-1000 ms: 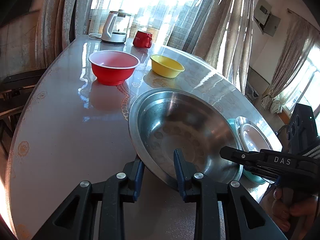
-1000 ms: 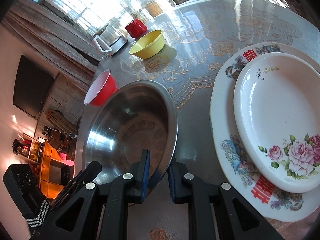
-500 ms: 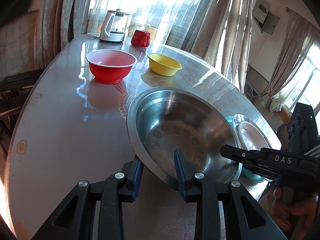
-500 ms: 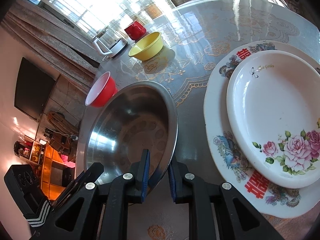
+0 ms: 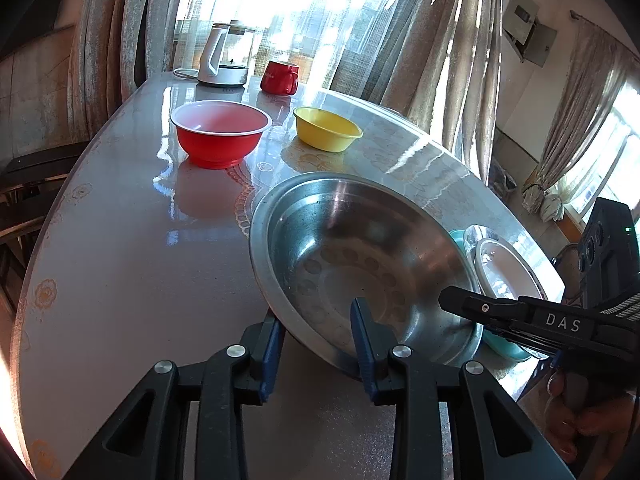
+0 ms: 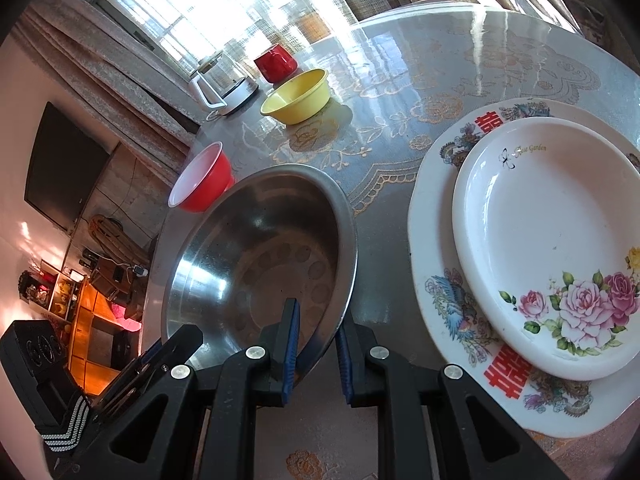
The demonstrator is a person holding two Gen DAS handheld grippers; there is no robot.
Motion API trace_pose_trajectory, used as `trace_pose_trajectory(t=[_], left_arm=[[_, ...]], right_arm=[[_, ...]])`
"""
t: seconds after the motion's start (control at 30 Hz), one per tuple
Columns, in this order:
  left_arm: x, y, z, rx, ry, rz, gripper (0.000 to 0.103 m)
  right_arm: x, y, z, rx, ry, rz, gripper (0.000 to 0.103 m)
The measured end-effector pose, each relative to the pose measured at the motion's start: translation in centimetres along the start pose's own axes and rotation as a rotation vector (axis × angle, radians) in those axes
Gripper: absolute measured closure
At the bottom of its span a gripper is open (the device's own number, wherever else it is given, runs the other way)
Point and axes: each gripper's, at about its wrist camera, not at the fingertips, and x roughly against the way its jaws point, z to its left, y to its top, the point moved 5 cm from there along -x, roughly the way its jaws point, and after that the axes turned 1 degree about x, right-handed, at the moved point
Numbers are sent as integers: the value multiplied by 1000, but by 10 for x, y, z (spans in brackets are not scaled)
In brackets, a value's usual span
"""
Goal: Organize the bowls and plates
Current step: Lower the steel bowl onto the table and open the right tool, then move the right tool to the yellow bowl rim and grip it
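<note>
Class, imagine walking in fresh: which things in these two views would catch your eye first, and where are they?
The big steel basin dominates the near table, tilted, with the right tongs pinching its rim and the left tongs astride its near edge. Beside it lies a flowered white plate stacked on a larger patterned plate. Farther back sit a red bowl and a yellow bowl.

Steel basin (image 5: 360, 248) shiny metal; red bowl (image 5: 221, 138) probably plastic; floral plate (image 6: 552, 240) glazed; table (image 5: 120, 264) glossy.

Silver steel bowl (image 6: 256, 256), red bowl (image 5: 221, 138), yellow bowl (image 5: 327, 128), rose-patterned white plate (image 6: 548, 240)
</note>
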Motion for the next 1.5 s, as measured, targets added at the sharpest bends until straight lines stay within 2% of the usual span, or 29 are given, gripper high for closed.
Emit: trace_pose_trajectory(t=[0.07,0.17,0.23,0.27,0.37,0.5,0.57,0.8,0.9,1.17,1.4,1.5], left_arm=[[0,0,0,1,-3,3,70],[2,0,1,6,2,14,64],[4,1,3,13,9,17,59],[7,2,5,18,14,13,54],[15,5,11,31,36,-6,43],[26,13,18,30,91,-32,41],[32,18,22,30,117,-58,35],[34,45,31,23,182,-88,34],[30,61,30,18,188,-99,31],[3,95,20,23,152,-63,25],[-22,134,0,-8,134,-50,18],[-31,154,-6,-33,143,-69,17]], right_arm=[[1,0,-1,-11,6,2,85],[2,0,-2,-16,14,4,84],[5,2,-4,-32,21,-4,76],[7,3,-5,-35,21,-11,76],[19,9,-9,-34,12,-54,76],[36,14,-16,-19,-24,-118,73],[41,16,-18,-22,-18,-132,73],[40,23,-15,-13,-25,-123,73],[39,30,-13,-4,-35,-126,73],[37,44,-11,5,-52,-130,73],[29,75,-15,61,-140,-156,72],[24,88,-14,69,-148,-150,72]])
